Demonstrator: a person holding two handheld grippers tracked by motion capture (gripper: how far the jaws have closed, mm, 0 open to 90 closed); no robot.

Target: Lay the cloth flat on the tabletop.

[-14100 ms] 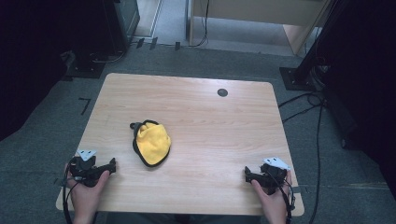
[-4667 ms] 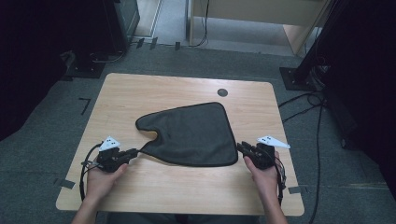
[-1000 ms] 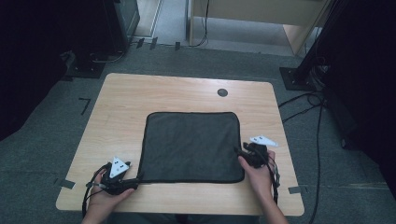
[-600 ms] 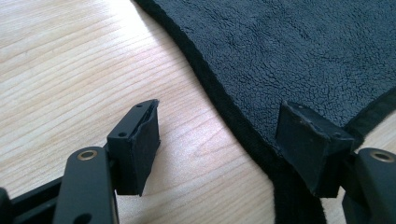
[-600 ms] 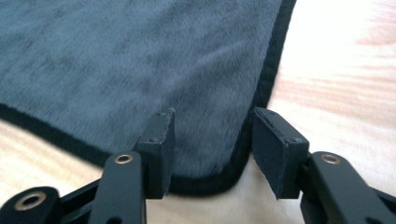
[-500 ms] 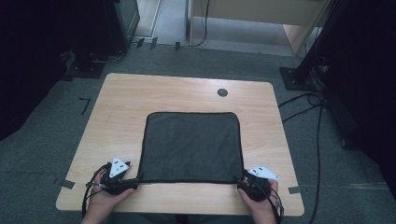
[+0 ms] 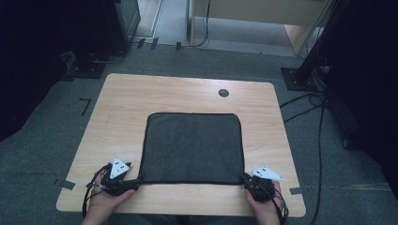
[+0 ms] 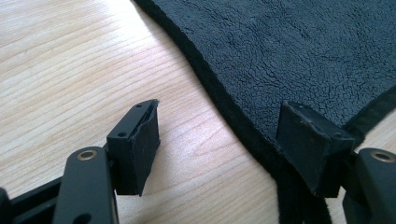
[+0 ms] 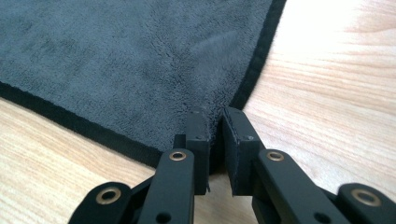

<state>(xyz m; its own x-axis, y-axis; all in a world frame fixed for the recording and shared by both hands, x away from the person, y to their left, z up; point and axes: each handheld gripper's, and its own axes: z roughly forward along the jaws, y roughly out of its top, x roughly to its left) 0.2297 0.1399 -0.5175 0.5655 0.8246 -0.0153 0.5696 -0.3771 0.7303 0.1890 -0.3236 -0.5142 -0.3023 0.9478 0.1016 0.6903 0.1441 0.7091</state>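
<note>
A dark grey cloth [image 7: 192, 147] with a black hem lies spread flat on the wooden table [image 7: 141, 93]. My left gripper [image 7: 133, 180] rests at the cloth's near left corner. In the left gripper view it [image 8: 219, 135] is open, and the cloth's hem [image 8: 289, 56] runs under one jaw. My right gripper [image 7: 247, 180] sits at the near right corner. Its jaws have just been closing. In the right gripper view it [image 9: 215, 121] pinches the corner of the cloth [image 9: 116, 60] between its pads.
A round black grommet [image 7: 224, 93] sits in the tabletop near the far edge. Cables [image 7: 309, 108] trail over the floor to the right of the table. Dark stands and equipment rise at the back left and right.
My right hand slid from the cloth's right edge back to its near right corner. The left hand and the cloth stayed put.
</note>
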